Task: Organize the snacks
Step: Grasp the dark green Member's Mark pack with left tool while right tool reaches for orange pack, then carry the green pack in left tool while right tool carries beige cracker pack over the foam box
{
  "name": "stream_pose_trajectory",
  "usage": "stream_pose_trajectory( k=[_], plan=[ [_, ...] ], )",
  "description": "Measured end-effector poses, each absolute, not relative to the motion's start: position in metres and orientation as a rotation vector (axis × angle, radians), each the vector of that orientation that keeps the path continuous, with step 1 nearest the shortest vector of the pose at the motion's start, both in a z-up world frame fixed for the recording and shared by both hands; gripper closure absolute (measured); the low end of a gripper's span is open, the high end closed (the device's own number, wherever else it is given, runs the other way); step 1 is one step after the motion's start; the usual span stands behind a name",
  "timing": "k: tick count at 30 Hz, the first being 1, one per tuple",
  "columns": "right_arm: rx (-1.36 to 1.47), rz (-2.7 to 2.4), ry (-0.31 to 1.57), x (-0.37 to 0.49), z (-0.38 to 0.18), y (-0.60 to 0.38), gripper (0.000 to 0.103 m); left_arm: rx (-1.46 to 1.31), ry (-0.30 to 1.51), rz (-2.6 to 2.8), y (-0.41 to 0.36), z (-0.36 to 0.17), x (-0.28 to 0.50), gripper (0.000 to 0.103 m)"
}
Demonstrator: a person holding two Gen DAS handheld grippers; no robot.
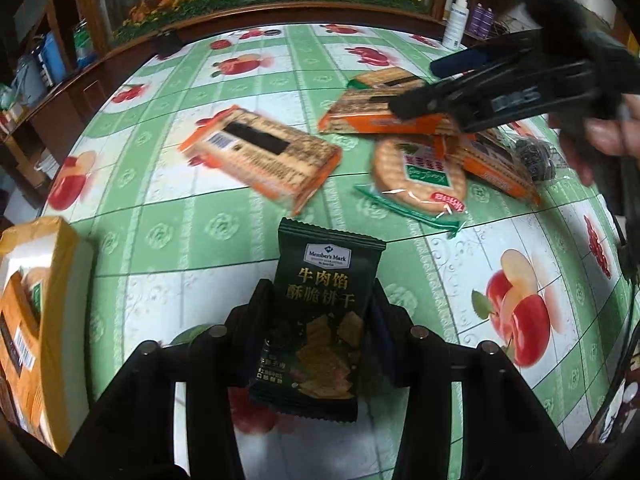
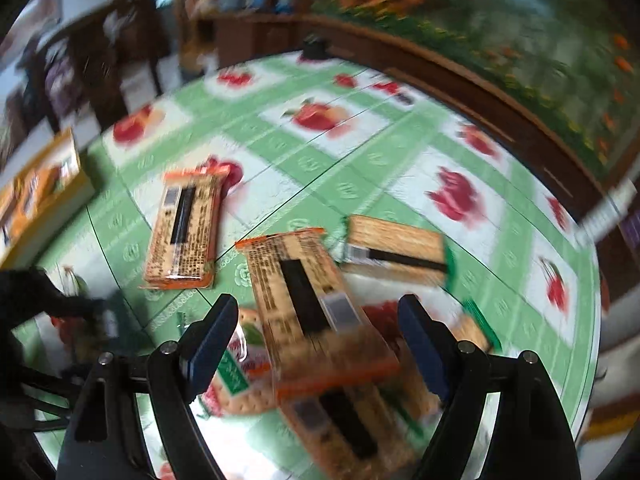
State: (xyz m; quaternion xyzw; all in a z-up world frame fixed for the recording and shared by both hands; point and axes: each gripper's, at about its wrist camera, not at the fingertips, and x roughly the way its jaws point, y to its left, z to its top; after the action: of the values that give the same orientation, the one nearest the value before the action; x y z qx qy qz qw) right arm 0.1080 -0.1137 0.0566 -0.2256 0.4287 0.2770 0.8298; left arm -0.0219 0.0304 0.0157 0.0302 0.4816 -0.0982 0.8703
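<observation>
One dark "Member's Mark" biscuit packet (image 1: 320, 312) pinched between left fingers (image 1: 264, 300); ahead, orange cracker packs (image 1: 260, 156). Right fingers (image 2: 216, 336) spread over blurred, unreadable packs.

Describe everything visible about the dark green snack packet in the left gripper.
The dark green snack packet is a small glossy plastic pouch with crimped, serrated ends. It bears a white "Member's Mark" label near its top, gold Chinese characters below, and a picture of square crackers on its lower half. It is sealed and looks intact. The left gripper is shut on it, black fingers pressing both side edges at mid-height, holding it roughly upright above the green fruit-print tablecloth.
</observation>
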Motion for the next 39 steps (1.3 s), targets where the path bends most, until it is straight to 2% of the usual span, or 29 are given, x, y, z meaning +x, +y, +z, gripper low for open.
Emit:
stream_pose_trajectory(
  k=[6,7,8,11,19,28,31,36,39],
  plan=[
    [-0.56,0.599,1.019,0.137,0.027,-0.094,0.021,0.057,1.017,-0.198,0.037,0.014,-0.025,0.055],
    [-0.517,0.604,1.029,0.14,0.028,-0.096,0.026,0.053,1.019,-0.196,0.039,0.013,-0.025,0.055],
    [-0.466,0.615,1.042,0.142,0.029,-0.1,0.041,0.049,1.021,-0.192,0.04,0.012,-0.025,0.055],
    [-0.411,0.626,1.065,0.138,0.027,-0.104,0.047,0.043,1.017,-0.185,0.042,0.012,-0.026,0.055],
    [-0.446,0.626,0.985,0.077,0.037,-0.109,0.047,0.031,1.006,-0.168,0.047,0.015,-0.04,0.055],
    [-0.465,0.673,0.992,-0.013,0.03,-0.117,0.047,0.026,1.003,-0.164,0.053,0.012,-0.058,0.055],
    [-0.505,0.641,0.969,-0.028,0.025,-0.115,0.047,0.032,1.0,-0.166,0.051,0.012,-0.061,0.055],
    [-0.479,0.603,0.962,-0.024,0.022,-0.109,0.037,0.039,0.998,-0.161,0.05,0.012,-0.063,0.055],
    [-0.491,0.583,0.936,-0.022,0.02,-0.103,0.038,0.045,0.998,-0.153,0.052,0.011,-0.064,0.055]
  ],
)
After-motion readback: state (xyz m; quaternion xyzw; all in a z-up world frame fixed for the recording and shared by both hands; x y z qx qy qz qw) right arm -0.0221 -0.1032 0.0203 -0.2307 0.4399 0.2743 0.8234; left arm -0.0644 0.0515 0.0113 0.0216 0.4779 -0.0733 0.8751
